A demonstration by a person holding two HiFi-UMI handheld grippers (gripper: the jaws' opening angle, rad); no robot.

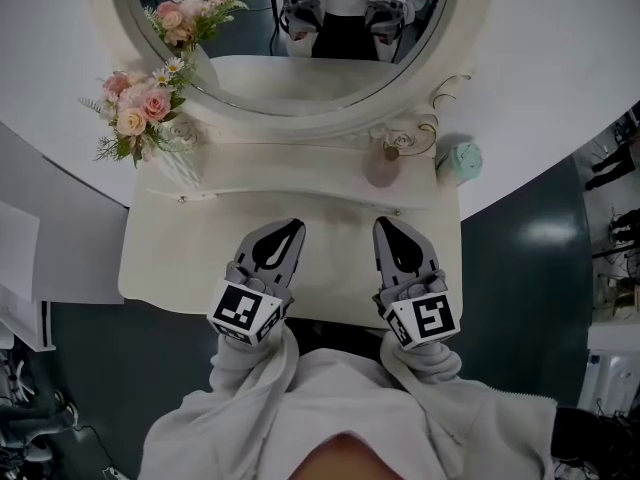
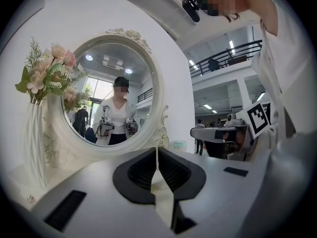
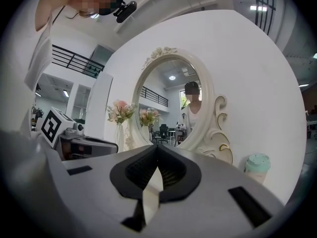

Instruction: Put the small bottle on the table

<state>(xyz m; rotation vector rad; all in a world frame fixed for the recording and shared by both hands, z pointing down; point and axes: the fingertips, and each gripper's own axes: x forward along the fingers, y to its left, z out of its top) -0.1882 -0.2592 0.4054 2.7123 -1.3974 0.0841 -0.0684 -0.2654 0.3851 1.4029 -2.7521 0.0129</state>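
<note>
1. Wall (image 1: 560,78): white, curved, behind the whole setup.
2. Table (image 1: 190,258): cream dressing table w/ a wavy front edge and a raised shelf at the back. The front top under both grippers is bare.
3. Mirror (image 1: 290,68): oval, ornate white frame w/ gilt scrolls at lower R, upright on the back shelf. The glass reflects the person and both grippers. Also seen in L gripper view (image 2: 114,108) and R gripper view (image 3: 173,103).
4. Person's sleeves (image 1: 330,398): pale grey, bottom of head view, one arm behind ea. gripper.
5. Flowers (image 1: 140,108): pink and cream bunch in a white ribbed vase (image 1: 182,160), back L of table, just beside mirror frame.
6. L gripper (image 1: 293,226): over table front, L of centre, pointing at the mirror. Jaws closed tip to tip, nothing btwn them, per its own view (image 2: 157,150).
7. R gripper (image 1: 385,224): over table front, R of centre, near the L one and roughly parallel to it. Jaws pressed together, empty (image 3: 157,147).
8. Mint-lidded cup (image 1: 459,161): back R corner of shelf, against the wall. Also in R gripper view (image 3: 257,166).
9. Small bottle (image 1: 383,165): pinkish, rose-shaped top, upright on back shelf at mirror's lower R, just L of the cup. Apart from both grippers, ahead of the R one.
</note>
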